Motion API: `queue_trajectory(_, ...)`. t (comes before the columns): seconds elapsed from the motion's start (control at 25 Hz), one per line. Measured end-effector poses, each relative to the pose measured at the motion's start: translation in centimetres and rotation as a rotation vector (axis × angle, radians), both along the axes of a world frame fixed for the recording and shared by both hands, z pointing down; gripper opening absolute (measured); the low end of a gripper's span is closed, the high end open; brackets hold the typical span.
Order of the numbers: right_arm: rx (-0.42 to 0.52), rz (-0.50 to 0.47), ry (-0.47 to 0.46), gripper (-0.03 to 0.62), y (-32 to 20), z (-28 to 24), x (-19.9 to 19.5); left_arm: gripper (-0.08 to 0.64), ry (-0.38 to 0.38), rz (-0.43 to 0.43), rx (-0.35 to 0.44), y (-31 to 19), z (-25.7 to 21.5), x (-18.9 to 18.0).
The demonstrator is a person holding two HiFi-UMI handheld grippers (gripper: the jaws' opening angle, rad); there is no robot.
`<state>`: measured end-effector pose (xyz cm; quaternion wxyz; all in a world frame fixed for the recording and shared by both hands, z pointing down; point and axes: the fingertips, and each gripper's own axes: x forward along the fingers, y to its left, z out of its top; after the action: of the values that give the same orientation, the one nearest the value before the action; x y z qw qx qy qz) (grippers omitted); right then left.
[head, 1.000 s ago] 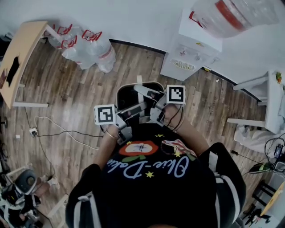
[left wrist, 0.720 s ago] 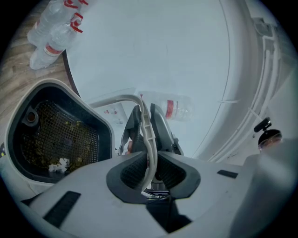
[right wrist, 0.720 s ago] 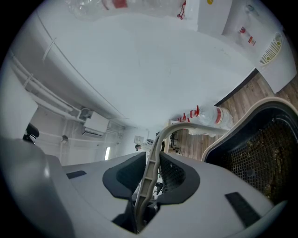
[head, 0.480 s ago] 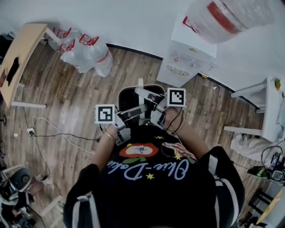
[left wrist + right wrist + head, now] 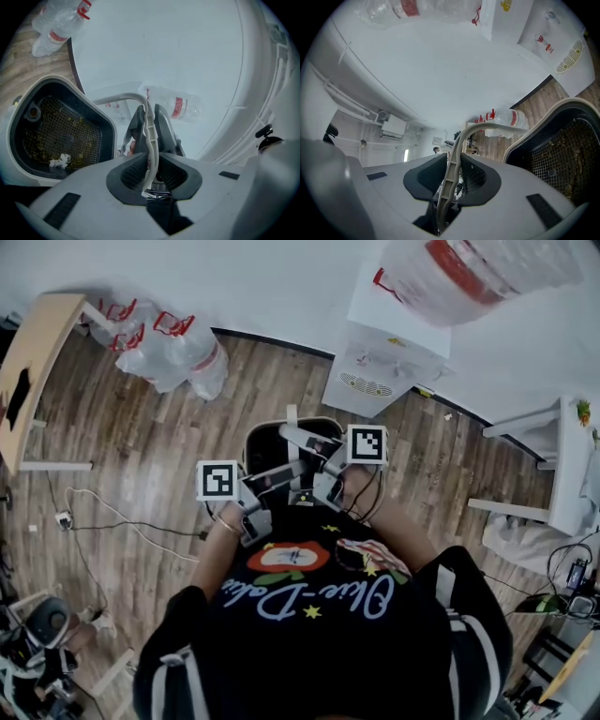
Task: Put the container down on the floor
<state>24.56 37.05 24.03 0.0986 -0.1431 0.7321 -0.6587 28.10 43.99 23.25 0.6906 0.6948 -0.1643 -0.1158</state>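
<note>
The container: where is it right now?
Head view, centre: the container is just ahead of the person's chest, its handle clamped by the left hand-held gripper and right hand-held gripper, water dispenser beyond.

Container [image 5: 265, 448]: rounded-rectangular tub, white rim, black inside, just above centre of the head view with its opening facing up. Black mesh basket [image 5: 61, 136] sits inside, speckled with yellowish bits, plus a small white crumpled scrap [image 5: 59, 161]. A thin pale bail handle [image 5: 119, 98] arches over it. The handle is clamped between the fingers of the left gripper [image 5: 149, 171] and the right gripper [image 5: 452, 176]. Tub fills lower left of the left gripper view and lower right [image 5: 543, 117] of the right gripper view.
</note>
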Motion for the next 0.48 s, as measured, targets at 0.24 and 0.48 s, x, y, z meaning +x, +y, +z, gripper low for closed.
queue_trajectory(0.24, 0.009, 0.019, -0.001, 0.077, -0.9, 0.2, -0.2, 0.062, -0.02, 0.022, 0.0, -0.8, 0.3, -0.4)
queue_trajectory(0.48, 0.034, 0.037, 0.011, 0.077, -2.5, 0.3, -1.3, 0.061, -0.005, 0.038, 0.013, -2.3, 0.4, -1.5)
